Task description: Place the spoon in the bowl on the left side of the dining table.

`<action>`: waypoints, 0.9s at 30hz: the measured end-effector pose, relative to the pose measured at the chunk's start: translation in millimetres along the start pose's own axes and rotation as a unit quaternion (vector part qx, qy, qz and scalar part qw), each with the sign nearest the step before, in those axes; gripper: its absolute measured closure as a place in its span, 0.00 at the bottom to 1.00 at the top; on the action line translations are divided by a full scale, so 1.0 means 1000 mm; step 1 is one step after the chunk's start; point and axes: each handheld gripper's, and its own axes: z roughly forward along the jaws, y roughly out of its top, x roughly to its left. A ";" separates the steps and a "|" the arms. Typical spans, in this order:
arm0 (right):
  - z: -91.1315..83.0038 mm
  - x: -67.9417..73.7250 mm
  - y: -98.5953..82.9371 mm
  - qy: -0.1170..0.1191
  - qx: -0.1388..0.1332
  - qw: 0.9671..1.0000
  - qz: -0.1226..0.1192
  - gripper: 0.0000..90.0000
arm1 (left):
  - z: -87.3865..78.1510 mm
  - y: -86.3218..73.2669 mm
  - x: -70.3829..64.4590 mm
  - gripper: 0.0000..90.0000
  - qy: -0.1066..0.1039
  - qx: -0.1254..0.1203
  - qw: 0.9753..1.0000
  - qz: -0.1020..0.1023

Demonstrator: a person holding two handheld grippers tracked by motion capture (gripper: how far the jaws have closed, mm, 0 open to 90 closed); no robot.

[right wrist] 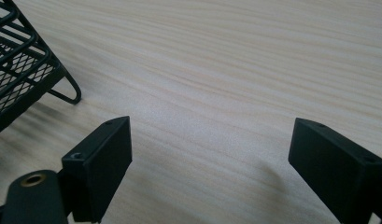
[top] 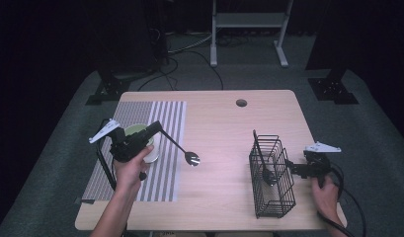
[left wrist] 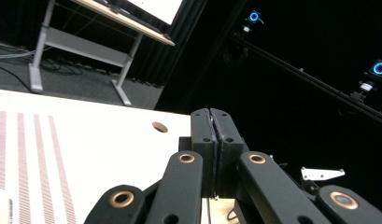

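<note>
Left gripper (top: 157, 127) pinches the fork (top: 182, 149), mid-carry; next, swing toward 3 o'clock, drop into basket (top: 271, 197). Right gripper (right wrist: 212, 154) spread.

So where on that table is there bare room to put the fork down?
Bare wood lies between the striped mat and the wire basket, and along the far edge by the round hole. It is crowded around the green cup, under the left gripper.
</note>
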 end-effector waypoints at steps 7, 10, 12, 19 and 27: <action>0.000 0.000 0.000 0.000 0.001 1.000 0.000 0.14 | -0.005 0.004 0.011 1.00 0.016 -0.007 1.000 -0.003; 0.000 0.000 0.000 0.000 0.001 1.000 0.000 0.14 | -0.007 0.006 0.016 1.00 0.022 -0.012 1.000 -0.007; 0.000 0.000 0.000 -0.001 0.002 1.000 0.000 0.14 | -0.009 0.007 0.019 1.00 0.026 -0.015 1.000 -0.009; 0.000 0.000 0.000 -0.001 0.001 1.000 0.000 0.14 | -0.015 0.010 0.032 1.00 0.043 -0.023 0.999 -0.015; 0.001 0.000 0.000 -0.002 0.005 1.000 0.000 0.14 | -0.025 0.016 0.046 1.00 0.062 -0.034 0.997 -0.020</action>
